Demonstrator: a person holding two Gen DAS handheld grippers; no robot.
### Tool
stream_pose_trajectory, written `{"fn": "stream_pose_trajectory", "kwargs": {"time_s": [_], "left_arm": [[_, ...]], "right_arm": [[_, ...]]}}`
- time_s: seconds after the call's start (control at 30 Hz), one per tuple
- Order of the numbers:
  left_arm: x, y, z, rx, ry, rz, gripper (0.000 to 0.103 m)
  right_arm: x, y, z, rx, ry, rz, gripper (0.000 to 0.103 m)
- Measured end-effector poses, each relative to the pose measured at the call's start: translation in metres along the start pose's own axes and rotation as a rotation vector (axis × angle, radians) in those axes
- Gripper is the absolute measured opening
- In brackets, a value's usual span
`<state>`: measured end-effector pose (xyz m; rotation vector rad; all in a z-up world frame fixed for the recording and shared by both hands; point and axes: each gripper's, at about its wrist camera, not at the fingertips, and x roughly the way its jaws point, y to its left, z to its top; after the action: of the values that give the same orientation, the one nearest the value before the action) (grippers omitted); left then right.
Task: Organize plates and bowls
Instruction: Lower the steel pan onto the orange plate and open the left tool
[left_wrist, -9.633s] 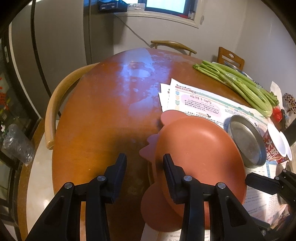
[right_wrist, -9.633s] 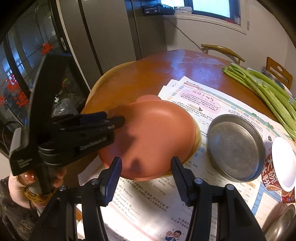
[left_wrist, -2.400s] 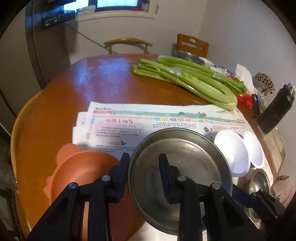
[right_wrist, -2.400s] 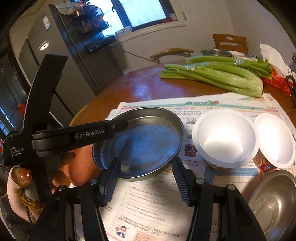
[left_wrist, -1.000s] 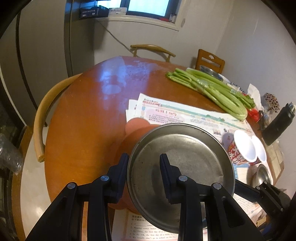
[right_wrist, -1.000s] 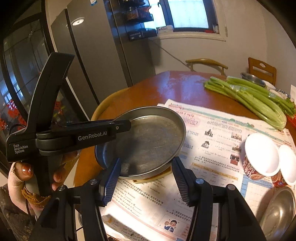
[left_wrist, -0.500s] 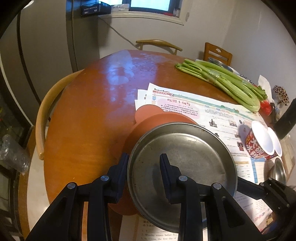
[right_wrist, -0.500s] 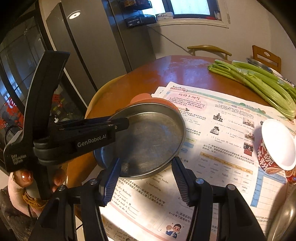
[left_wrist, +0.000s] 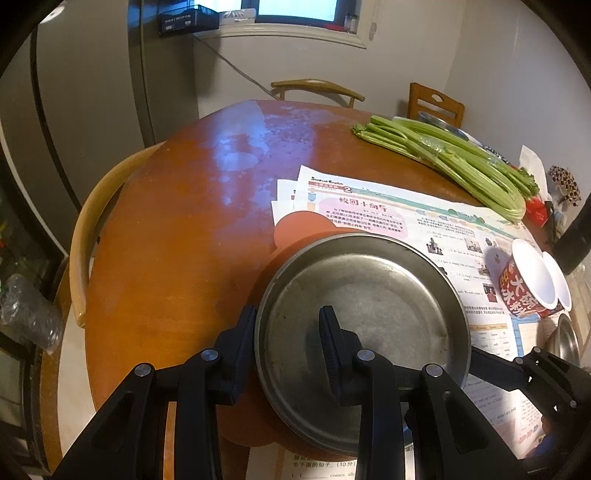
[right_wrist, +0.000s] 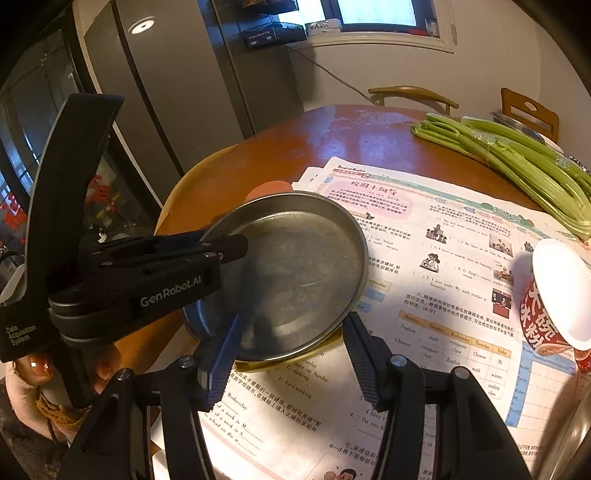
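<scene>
Two grippers over a round table (left_wrist: 177, 236), left gripper (left_wrist: 288, 332) clamping the steel pan (left_wrist: 369, 295) rim, pan lying on the orange plate (left_wrist: 295, 232), right gripper (right_wrist: 291, 350) standing spread apart beside it.

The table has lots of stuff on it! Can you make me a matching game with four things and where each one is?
Things:
1. metal plate
2. terracotta plate
3. celery
4. noodle cups

Places:
A. far side of the table, beyond the newspaper
B. under the metal plate, edge peeking out
C. pinched at its rim by the left gripper
D. tipped on their sides on the newspaper's right end

Pairs: 1-C, 2-B, 3-A, 4-D
</scene>
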<state>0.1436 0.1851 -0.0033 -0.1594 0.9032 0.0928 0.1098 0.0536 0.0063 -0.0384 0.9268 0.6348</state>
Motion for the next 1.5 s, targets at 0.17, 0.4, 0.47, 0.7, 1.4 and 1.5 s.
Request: {"fn": "stream_pose_trajectory", "kwargs": {"time_s": [0.17, 0.4, 0.47, 0.7, 1.4, 1.5], "left_arm": [[-0.002, 0.001, 0.000, -0.001, -0.003, -0.005, 0.036], [-0.006, 0.004, 0.000, -0.007, -0.008, -0.011, 0.036], [-0.008, 0.005, 0.000, -0.007, -0.007, -0.008, 0.036], [-0.018, 0.008, -0.001, -0.017, -0.021, -0.020, 0.037], [-0.045, 0.032, -0.005, -0.081, -0.054, -0.022, 0.039], [-0.048, 0.034, -0.005, -0.093, -0.055, -0.024, 0.043]], "right_arm": [[0.002, 0.000, 0.000, -0.001, 0.000, -0.003, 0.057], [0.006, 0.002, 0.000, -0.006, 0.007, -0.001, 0.057], [0.007, 0.002, 0.000, -0.005, 0.009, -0.001, 0.057], [0.008, 0.003, 0.000, -0.006, 0.010, -0.001, 0.057], [-0.013, 0.003, 0.002, -0.001, -0.043, 0.014, 0.057], [-0.020, 0.002, 0.003, 0.004, -0.057, 0.018, 0.057]]}}
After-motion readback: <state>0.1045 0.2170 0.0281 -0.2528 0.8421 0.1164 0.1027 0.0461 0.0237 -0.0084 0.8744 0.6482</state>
